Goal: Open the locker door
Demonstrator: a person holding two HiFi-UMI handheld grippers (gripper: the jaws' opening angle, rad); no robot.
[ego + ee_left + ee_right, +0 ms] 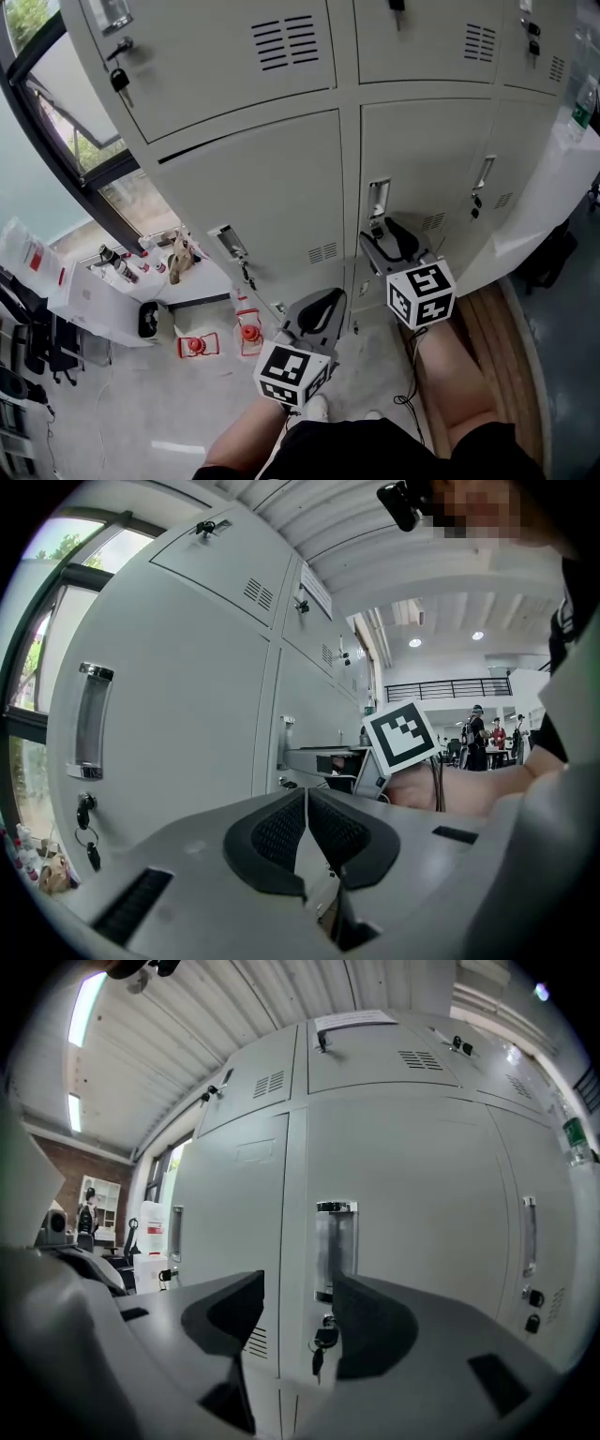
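Observation:
A bank of grey lockers fills the head view. The lower middle locker door is closed and has a recessed metal handle with keys hanging below it. My right gripper points at that handle from a short way off. In the right gripper view the handle and the keys show through the gap of the right gripper, which is open and empty. My left gripper hangs lower and to the left, away from the doors. The left gripper is shut with nothing in it.
The neighbouring lower door has its own handle and keys. A window and a small table with bottles stand at the left. Red things lie on the floor. A wooden bench runs along the right.

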